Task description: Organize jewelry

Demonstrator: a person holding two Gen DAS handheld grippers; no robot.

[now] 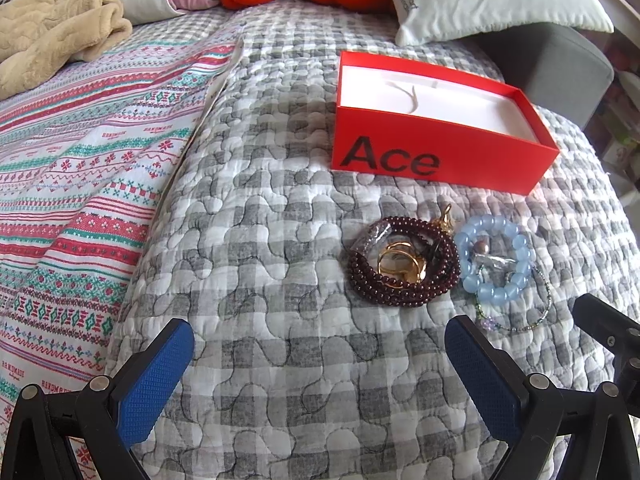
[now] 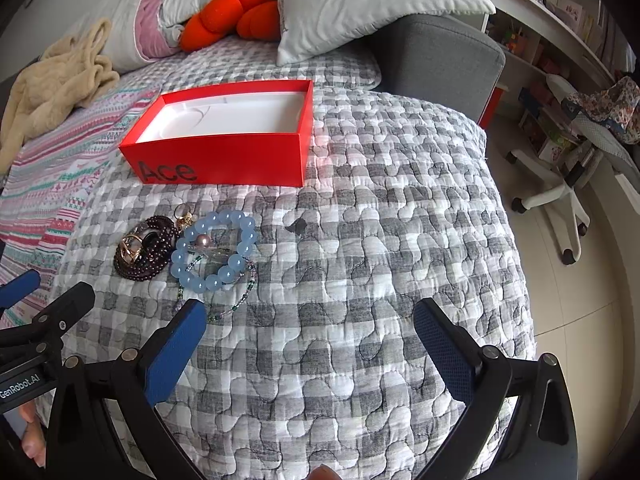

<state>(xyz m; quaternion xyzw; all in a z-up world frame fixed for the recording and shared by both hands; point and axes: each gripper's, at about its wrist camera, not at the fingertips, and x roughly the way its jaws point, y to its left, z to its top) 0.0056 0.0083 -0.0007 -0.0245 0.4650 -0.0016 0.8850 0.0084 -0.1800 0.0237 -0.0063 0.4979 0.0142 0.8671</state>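
An open red box (image 1: 440,152) (image 2: 224,156) marked "Ace", white inside, stands on the grey checked quilt. In front of it lies a jewelry pile: a dark red bead string (image 1: 384,284) (image 2: 158,246) coiled around gold rings (image 1: 398,264) (image 2: 132,250), a pale blue bead bracelet (image 1: 498,292) (image 2: 244,246), and a thin beaded strand (image 1: 536,320) (image 2: 240,304). My left gripper (image 1: 320,364) is open, just short of the pile. My right gripper (image 2: 310,344) is open too, with its left fingertip beside the thin strand. Both hold nothing.
A striped pink and teal cover (image 1: 80,168) lies to the left, with a beige blanket (image 1: 56,32), pillows (image 2: 372,4) and an orange cushion (image 2: 236,16) behind. The bed edge drops off at the right to a tiled floor with a white swivel chair (image 2: 560,196).
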